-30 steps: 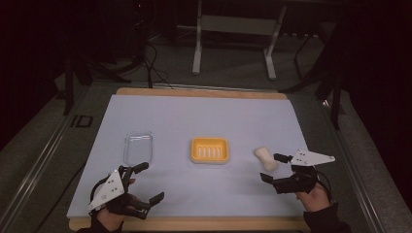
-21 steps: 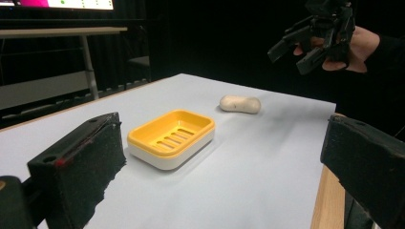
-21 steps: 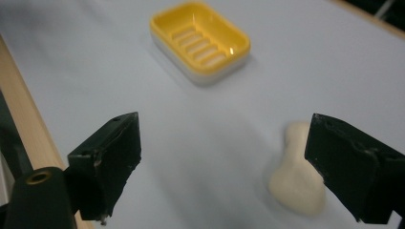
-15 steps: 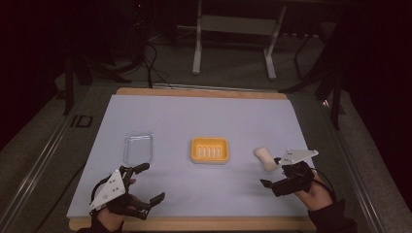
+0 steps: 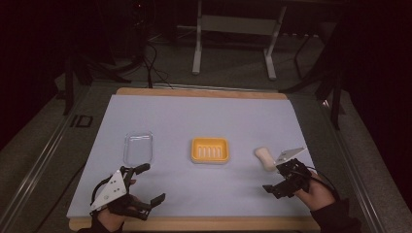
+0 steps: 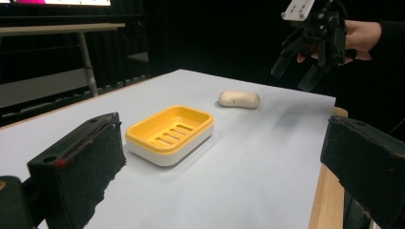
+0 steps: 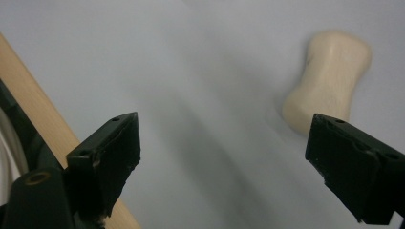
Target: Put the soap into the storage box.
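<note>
The cream, peanut-shaped bar of soap [image 5: 265,158] lies flat on the pale lavender mat [image 5: 194,126], toward the right side of it, at about 3 o'clock from the yellow ridged plastic soap dish on its white base [image 5: 210,150] and well apart from it. Your right gripper [image 5: 284,180] sits just at 5 o'clock from the soap, above the mat, its jaws spread wide and holding nothing; in the right gripper view the soap [image 7: 328,81] lies beyond the right-hand jaw, outside the gap, with bare mat between the two pads. From the left gripper view the soap [image 6: 239,99] rests behind the dish [image 6: 169,134], and your right gripper [image 6: 313,45] hangs in the air past it. At 9 o'clock from the dish lies a clear rectangular plastic lid [image 5: 138,148], flat on the mat. Your left gripper [image 5: 141,187] is near the front edge at 6 o'clock from that lid, jaws also wide apart and empty. The mat covers a light wooden tabletop [image 5: 194,224] whose edge shows as a strip at the front and back. Around it the room is dark: a grey floor [image 5: 233,68], black cables [image 5: 150,58] trailing at 11 o'clock, and the pale metal legs of a stand [image 5: 197,48] at 12 o'clock.
</note>
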Motion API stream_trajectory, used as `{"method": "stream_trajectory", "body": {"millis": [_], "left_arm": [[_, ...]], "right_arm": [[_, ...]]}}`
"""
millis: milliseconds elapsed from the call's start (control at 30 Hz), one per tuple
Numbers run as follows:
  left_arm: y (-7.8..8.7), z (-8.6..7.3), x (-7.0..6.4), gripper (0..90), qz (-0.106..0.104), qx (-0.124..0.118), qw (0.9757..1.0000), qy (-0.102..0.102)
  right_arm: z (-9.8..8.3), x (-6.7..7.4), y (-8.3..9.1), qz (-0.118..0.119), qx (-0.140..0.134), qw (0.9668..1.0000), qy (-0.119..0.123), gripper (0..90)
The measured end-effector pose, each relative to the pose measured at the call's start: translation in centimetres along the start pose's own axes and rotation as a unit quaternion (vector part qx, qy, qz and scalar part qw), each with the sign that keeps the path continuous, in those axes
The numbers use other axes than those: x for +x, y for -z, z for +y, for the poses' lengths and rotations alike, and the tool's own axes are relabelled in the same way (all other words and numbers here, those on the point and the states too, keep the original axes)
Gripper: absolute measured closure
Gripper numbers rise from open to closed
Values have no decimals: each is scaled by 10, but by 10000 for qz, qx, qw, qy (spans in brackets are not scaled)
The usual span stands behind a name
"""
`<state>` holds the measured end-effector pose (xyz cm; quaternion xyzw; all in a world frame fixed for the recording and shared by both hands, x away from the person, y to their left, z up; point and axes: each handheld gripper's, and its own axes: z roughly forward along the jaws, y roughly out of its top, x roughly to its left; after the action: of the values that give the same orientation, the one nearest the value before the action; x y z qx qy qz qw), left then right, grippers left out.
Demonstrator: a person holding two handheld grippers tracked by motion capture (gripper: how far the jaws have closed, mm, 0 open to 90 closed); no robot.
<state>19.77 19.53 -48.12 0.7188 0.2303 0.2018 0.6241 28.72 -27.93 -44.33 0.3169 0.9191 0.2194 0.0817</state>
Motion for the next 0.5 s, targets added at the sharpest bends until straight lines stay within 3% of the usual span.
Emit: {"method": "stream_trajectory", "body": {"millis": [333, 500], "left_arm": [[0, 0, -1, 12, -12, 29, 10000, -19], [0, 0, 0, 12, -14, 31, 10000, -15]], "right_arm": [[2, -2, -10, 99, 864, 9962, -79, 128], [2, -5, -13, 95, 1087, 9938, -212, 127]]}}
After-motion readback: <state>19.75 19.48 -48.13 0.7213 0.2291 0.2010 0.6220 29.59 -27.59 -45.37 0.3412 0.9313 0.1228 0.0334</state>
